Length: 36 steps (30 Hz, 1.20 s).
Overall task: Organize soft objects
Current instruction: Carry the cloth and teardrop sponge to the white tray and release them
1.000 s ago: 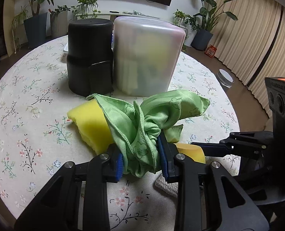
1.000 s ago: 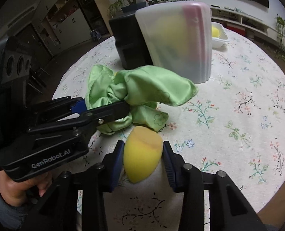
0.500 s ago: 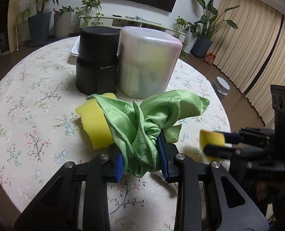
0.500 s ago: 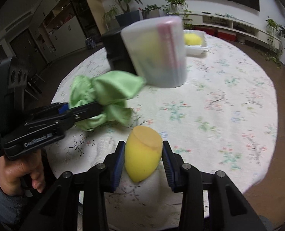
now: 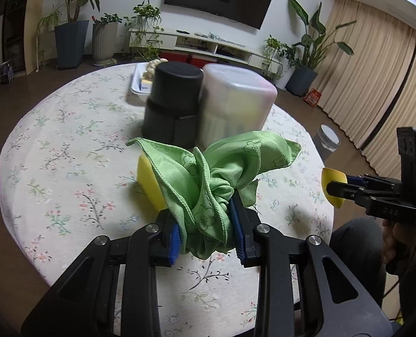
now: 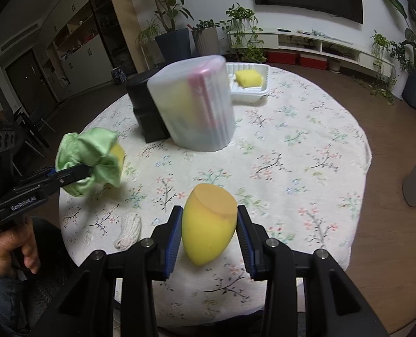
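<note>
Round counter (image 5: 53, 146) with floral cloth, its near edge cut off by the gripper bodies in both views. Two tall containers at frame centre, touching side by side: one black container (image 5: 173, 104), one frosted translucent container (image 5: 236, 106), both motion-blurred; contents of the frosted one show only as yellowish and pink smears, cannot tell what. One white tray (image 6: 248, 84) behind them, mostly hidden in the left wrist view; in the right wrist view it holds one yellow square sponge (image 6: 248, 78).

Left gripper (image 5: 206, 238), lower centre: fingers narrow, clamped on one bunched green cloth (image 5: 208, 179). A yellow sponge block (image 5: 149, 182) sits behind the cloth, half covered; cannot tell whether it is wrapped in the cloth or apart from it.

Right gripper (image 6: 209, 236), lower centre: fingers closed on one yellow egg-shaped sponge (image 6: 208, 221), flat cut face up. In the left wrist view only the sponge's tip shows at right edge.

One small white knitted piece (image 6: 128, 230) on the counter, lower left, partly behind the finger.

One hand (image 6: 11, 250) grips the left handle.
</note>
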{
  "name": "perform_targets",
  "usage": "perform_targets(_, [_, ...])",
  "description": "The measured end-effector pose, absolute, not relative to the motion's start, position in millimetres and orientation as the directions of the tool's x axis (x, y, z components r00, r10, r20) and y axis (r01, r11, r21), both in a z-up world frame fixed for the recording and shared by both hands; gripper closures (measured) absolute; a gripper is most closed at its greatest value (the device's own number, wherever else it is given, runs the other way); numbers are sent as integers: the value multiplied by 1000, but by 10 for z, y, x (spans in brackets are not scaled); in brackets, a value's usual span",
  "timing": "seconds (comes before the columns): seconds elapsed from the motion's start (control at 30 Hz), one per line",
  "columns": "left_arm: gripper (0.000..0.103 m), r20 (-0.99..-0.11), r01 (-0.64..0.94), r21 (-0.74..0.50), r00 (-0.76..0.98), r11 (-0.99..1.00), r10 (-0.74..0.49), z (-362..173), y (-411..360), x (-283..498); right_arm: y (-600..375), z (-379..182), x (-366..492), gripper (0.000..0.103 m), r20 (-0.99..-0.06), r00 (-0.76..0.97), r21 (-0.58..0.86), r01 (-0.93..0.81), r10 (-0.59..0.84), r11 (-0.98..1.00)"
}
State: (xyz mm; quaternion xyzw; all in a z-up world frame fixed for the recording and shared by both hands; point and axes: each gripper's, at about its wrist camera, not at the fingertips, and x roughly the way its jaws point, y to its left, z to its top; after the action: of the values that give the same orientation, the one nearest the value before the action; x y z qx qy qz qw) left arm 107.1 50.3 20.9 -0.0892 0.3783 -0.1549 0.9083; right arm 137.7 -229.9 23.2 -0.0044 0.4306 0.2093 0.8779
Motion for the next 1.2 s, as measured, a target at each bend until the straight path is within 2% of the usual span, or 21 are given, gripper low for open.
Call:
perform_targets(0.37, [75,-621,238,-299,687,924,-377,494,628,1070,-2422,430,1501,63,-743,581,135,-356,332,925])
perform_targets(0.7, [75,-620,185,-289,712,939,-331,645,1032,1318,-2578,537,1733,63,-739,609,89,-336,288,938])
perform_targets(1.2, [75,-658,166,-215,703,962,-269,827,1351,2391,-2601,808,2826,63,-736,637,-1,-338,229,941])
